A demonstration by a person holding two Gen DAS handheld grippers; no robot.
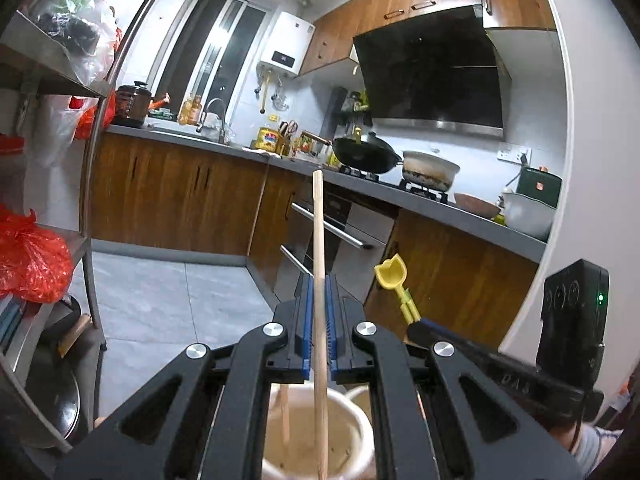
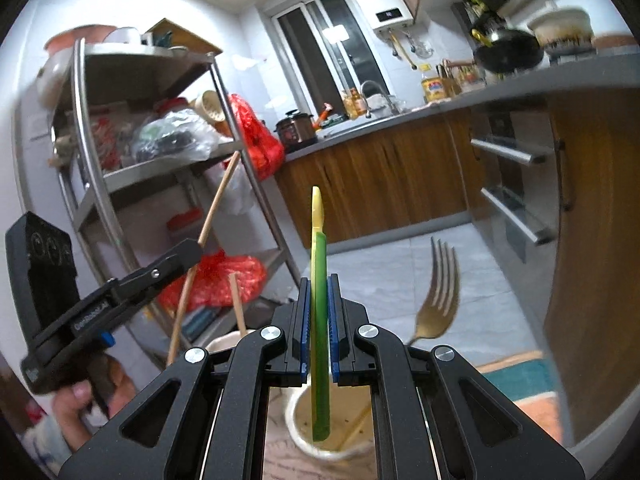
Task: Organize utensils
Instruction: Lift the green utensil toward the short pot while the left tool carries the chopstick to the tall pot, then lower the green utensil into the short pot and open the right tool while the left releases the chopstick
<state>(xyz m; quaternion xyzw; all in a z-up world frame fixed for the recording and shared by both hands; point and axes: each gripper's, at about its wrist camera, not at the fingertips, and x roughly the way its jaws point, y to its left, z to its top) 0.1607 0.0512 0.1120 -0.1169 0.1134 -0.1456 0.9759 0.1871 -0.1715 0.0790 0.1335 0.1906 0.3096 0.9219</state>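
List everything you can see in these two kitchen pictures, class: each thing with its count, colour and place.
Chopstick: one, pale wood, clamped in the left gripper.
Spoon: one, yellow and green, clamped in the right gripper.
Cup: one, white, below both grippers.
Fork: one, gold, standing beside the cup.
Wok: one, black, on the stove.
Pot: one, white, beside the wok.
Rack: one, steel, by the wall.
Bags: red, on the rack.
Left gripper: black with blue pads, shut.
Right gripper: same, shut.
Hand: one, holding the left gripper.
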